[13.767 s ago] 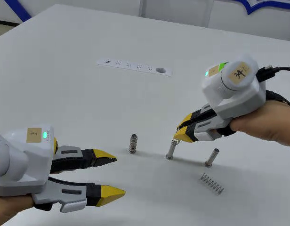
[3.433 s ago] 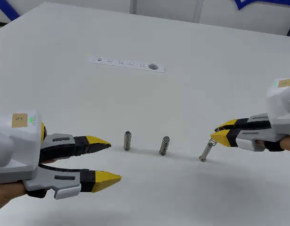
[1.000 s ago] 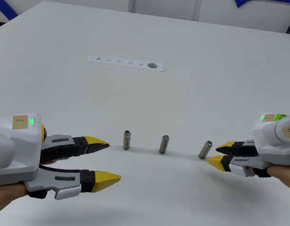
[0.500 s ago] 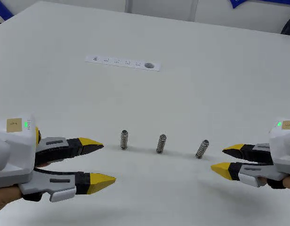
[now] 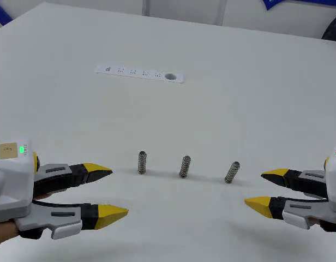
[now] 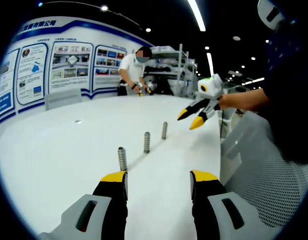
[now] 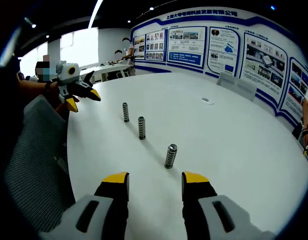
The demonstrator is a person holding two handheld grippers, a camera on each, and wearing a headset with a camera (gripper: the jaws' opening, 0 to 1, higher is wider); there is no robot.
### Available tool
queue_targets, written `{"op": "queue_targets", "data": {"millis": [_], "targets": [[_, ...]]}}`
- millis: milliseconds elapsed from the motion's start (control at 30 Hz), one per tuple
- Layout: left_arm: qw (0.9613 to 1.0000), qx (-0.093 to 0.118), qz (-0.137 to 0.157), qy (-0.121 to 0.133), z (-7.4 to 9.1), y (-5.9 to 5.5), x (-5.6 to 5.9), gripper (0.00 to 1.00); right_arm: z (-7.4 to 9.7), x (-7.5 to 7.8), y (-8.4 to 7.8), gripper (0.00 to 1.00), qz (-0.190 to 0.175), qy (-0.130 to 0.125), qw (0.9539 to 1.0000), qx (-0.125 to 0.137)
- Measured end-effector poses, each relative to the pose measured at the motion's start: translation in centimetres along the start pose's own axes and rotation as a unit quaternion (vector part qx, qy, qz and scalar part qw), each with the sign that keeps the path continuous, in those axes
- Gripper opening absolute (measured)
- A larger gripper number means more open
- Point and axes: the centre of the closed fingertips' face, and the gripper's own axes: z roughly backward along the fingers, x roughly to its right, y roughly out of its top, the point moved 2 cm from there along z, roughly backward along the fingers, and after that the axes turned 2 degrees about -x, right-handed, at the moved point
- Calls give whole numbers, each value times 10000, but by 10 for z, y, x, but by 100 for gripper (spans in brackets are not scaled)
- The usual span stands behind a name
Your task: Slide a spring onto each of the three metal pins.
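- Head view: we hold the left tool (image 5: 119, 191) and the right tool (image 5: 254, 188) low over the tabletop (image 5: 222, 114). Both have their jaws spread wide with nothing between them.
- Between the two tools stands a row of three: the pin nearest the left tool (image 5: 142, 162), the middle pin (image 5: 184, 166) and the pin nearest the right tool (image 5: 232, 172).
- Each shows coils along its length, so we judge all three are loaded.
- Right gripper view: the spring (image 7: 170, 155) on the nearest pin sits just ahead of the tips, apart from them. The other two pins run farther ahead, toward the left tool.
- Judgement: loading looks done, and the step in hand is checking and backing off.
- To do it well, keep both tools clear of the row and draw them straight back. Never sweep sideways past a pin.
- Confirm each coil is seated down to the tabletop; the bases are too small for us to tell.
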Motion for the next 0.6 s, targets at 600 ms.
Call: {"op": "queue_targets", "data": {"millis": [600], "targets": [[9996, -99, 202, 167, 4, -15, -5, 55, 13, -10, -8, 51, -47, 9, 9995, 321]]}}
